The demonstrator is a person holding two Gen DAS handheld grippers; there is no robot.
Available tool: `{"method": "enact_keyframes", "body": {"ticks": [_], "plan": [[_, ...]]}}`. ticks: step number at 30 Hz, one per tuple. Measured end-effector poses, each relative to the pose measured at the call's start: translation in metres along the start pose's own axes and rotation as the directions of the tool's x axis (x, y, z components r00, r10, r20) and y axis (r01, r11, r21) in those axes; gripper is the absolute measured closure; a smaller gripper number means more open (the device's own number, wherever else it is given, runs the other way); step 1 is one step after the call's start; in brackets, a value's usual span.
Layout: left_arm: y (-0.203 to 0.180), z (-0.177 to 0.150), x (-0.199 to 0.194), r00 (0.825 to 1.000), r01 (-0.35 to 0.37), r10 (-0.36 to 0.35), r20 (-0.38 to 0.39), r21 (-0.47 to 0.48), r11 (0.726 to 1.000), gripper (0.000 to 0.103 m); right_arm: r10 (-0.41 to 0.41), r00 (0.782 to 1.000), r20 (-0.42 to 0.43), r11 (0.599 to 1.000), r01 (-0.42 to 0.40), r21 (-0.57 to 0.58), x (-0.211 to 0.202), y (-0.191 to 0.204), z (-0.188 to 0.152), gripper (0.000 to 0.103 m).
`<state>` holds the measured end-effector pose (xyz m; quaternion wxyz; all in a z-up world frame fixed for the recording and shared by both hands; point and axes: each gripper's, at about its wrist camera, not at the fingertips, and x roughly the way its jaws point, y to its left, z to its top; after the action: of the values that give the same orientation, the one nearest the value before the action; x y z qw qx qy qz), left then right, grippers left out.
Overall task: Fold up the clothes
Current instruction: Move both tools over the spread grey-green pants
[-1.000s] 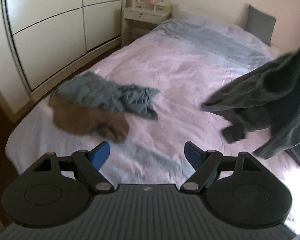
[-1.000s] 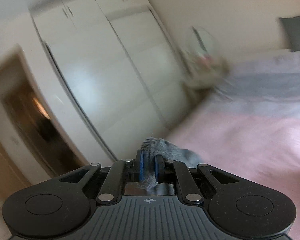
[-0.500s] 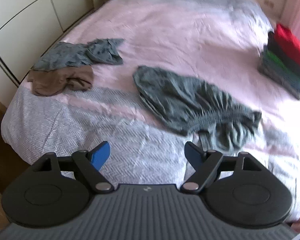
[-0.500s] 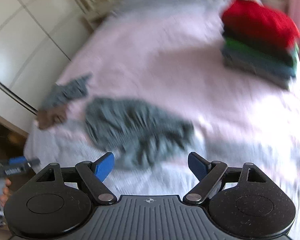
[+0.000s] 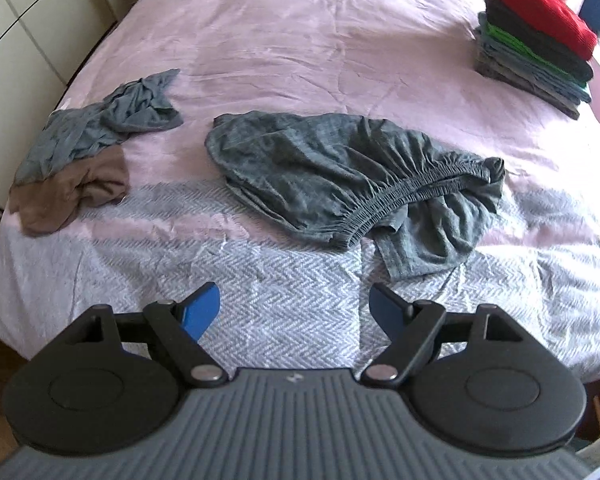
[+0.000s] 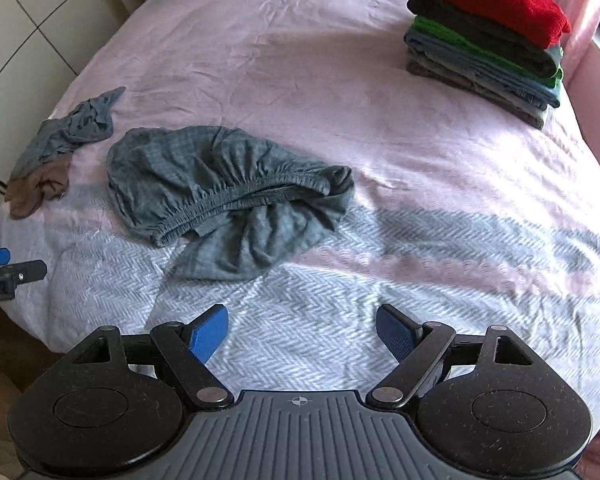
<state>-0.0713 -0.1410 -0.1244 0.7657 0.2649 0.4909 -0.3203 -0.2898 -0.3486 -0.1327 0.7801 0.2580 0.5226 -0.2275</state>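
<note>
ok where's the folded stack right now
In both wrist views the folded stack sits at the far right of the bed, red piece on top, well beyond the crumpled grey garment.

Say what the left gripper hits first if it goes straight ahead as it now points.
Probably the herringbone bedspread just ahead of the open left gripper; the crumpled grey elastic-waist garment lies a little beyond. Depth is hard to judge in the fisheye view.

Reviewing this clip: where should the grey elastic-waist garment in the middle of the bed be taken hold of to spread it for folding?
Probably at the gathered waistband of the grey garment, one claw near each end, coming from the near bed edge. The band forms a raised, thick ridge facing both open claws, left claw and right claw.
</note>
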Motion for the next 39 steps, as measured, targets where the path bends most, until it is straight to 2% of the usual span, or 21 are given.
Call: {"method": "enact_keyframes", "body": {"ticks": [11, 20, 28, 32, 34, 37, 39], "plan": [[0.030, 0.016, 0.024, 0.999, 0.032, -0.031, -0.016, 0.081, 0.996, 0.024, -0.036, 0.999, -0.029, 0.997, 0.037, 0.067, 0.020, 0.047, -0.001, 0.019], [0.038, 0.025, 0.038, 0.998, 0.057, -0.054, -0.028, 0.133, 0.989, 0.024, -0.064, 0.995, -0.077, 0.987, 0.075, 0.143, 0.035, 0.057, -0.017, 0.019], [0.031, 0.030, 0.045, 0.997, 0.077, -0.073, -0.034, 0.146, 0.986, 0.024, -0.078, 0.994, -0.070, 0.981, 0.089, 0.172, 0.034, 0.049, -0.017, 0.019], [0.033, 0.032, 0.047, 0.993, 0.120, -0.119, -0.021, 0.093, 0.988, 0.024, -0.066, 0.998, -0.024, 0.974, 0.070, 0.217, 0.031, 0.035, -0.016, 0.019], [0.037, 0.033, 0.051, 0.988, 0.152, -0.151, -0.018, 0.036, 0.988, 0.024, -0.027, 0.999, 0.027, 0.959, 0.018, 0.282, 0.028, 0.020, -0.015, 0.019], [0.046, 0.033, 0.064, 0.979, 0.199, -0.201, -0.022, -0.083, 0.977, 0.024, 0.054, 0.994, 0.096, 0.904, -0.090, 0.418, 0.031, -0.009, -0.013, 0.019], [0.052, 0.032, 0.080, 0.971, 0.227, -0.235, -0.034, -0.166, 0.960, 0.024, 0.114, 0.983, 0.143, 0.846, -0.172, 0.506, 0.040, -0.028, -0.010, 0.019]]}}
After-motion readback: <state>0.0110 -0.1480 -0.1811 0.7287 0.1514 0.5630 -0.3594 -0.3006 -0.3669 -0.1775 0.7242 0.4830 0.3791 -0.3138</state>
